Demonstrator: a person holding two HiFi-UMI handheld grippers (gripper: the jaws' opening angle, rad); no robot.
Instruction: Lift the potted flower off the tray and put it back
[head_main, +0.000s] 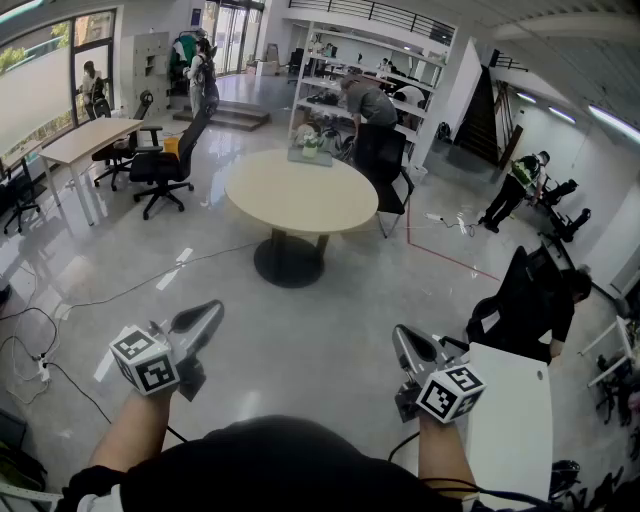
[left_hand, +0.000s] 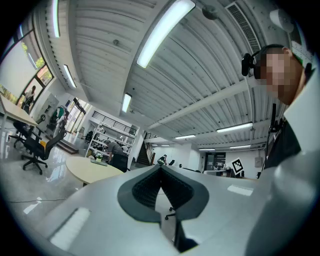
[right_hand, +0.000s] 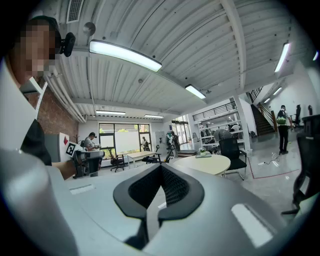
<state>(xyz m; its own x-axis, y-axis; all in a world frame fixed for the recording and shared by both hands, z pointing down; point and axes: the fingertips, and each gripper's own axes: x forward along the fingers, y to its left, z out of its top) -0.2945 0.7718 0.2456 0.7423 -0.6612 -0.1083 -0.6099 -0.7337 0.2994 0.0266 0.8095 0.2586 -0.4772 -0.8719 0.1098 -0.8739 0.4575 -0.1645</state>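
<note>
The potted flower (head_main: 310, 142) is small and green-leaved. It stands on a tray (head_main: 309, 157) at the far edge of a round beige table (head_main: 300, 198), well ahead of me. My left gripper (head_main: 212, 312) and right gripper (head_main: 400, 335) hang low over the floor near my body, far short of the table. Both are shut with nothing between their tips. The left gripper view shows its shut gripper (left_hand: 160, 167) with the flower (left_hand: 98, 158) far off at the left. The right gripper view shows its shut gripper (right_hand: 161, 167) with the flower (right_hand: 202, 150) beyond it.
A black chair (head_main: 385, 170) stands behind the round table, where a person (head_main: 365, 105) bends at white shelves. Black office chairs (head_main: 165, 165) and a long desk (head_main: 85, 140) are at the left. A white table (head_main: 510, 420) and a seated person (head_main: 535, 305) are close on my right. Cables (head_main: 40, 350) lie on the floor.
</note>
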